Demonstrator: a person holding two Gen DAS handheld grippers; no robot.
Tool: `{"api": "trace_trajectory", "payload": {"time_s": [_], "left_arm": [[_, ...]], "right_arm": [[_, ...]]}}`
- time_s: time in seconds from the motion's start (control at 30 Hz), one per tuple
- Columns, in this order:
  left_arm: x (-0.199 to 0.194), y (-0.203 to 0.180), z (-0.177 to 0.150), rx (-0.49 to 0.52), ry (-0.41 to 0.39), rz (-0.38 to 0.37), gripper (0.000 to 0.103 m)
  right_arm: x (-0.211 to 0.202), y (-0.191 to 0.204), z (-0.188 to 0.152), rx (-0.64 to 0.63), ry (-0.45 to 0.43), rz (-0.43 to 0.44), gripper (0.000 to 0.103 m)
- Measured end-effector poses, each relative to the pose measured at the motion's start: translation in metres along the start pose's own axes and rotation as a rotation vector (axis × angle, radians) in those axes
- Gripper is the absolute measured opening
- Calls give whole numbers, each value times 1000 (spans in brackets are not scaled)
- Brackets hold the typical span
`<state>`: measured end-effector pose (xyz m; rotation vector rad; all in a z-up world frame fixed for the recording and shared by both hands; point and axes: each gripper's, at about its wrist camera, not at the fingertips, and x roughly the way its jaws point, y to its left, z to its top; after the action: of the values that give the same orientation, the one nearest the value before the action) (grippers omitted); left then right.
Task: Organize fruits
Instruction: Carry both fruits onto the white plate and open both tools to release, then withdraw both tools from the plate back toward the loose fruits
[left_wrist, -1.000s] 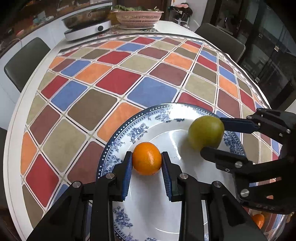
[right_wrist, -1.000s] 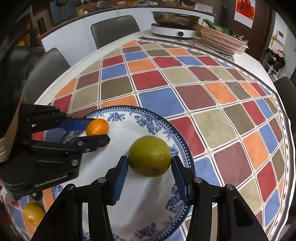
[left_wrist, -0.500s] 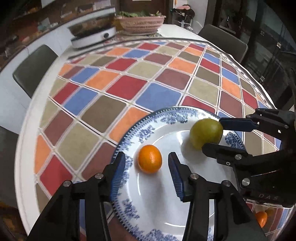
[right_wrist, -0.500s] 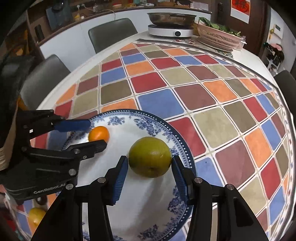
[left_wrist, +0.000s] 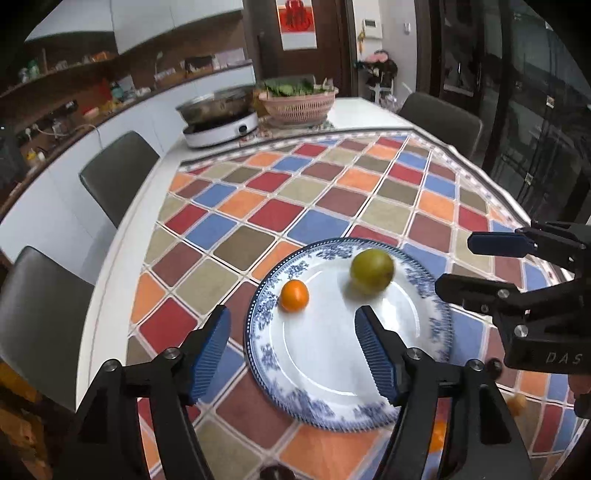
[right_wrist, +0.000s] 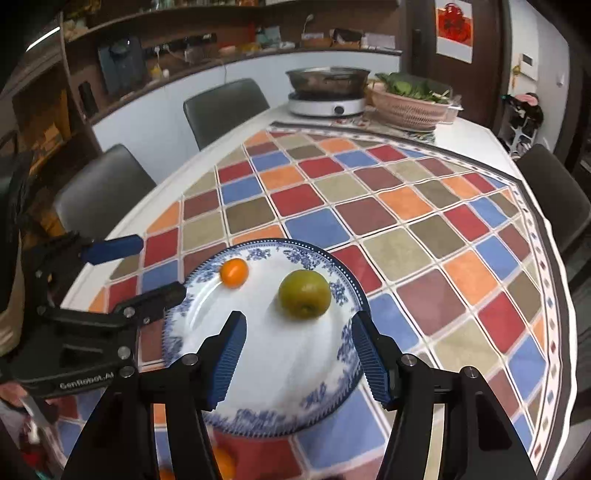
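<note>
A small round orange fruit (left_wrist: 294, 295) and a bigger round green fruit (left_wrist: 372, 270) sit apart on the blue-and-white china plate (left_wrist: 314, 384). The left gripper (left_wrist: 291, 350) and the right gripper (right_wrist: 297, 354) are both spread wide, holding nothing.

Showing black angular frames on left gripper (left_wrist: 291, 354) and right gripper (right_wrist: 297, 356); wearing ribbed blue pads (left_wrist: 208, 349), silver screws, white lettering.

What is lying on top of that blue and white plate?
An orange and a larger green fruit sit apart on the plate. Both grippers are open; their fingers cover its near rim.
</note>
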<state>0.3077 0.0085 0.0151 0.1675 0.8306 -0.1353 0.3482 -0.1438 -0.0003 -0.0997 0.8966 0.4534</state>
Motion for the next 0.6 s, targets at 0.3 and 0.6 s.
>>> {"api": "trace_trajectory", "payload": {"time_s": [0.3,0.6], "left_arm": [[-81,-12,-30,-33,-147,48,88],[-134,-25,-74,-48,-226,74,91]], "right_arm": [[-70,20,-38,-15,-120,-86,70],[-119,35,-78,-1,-193,-132,77]]}}
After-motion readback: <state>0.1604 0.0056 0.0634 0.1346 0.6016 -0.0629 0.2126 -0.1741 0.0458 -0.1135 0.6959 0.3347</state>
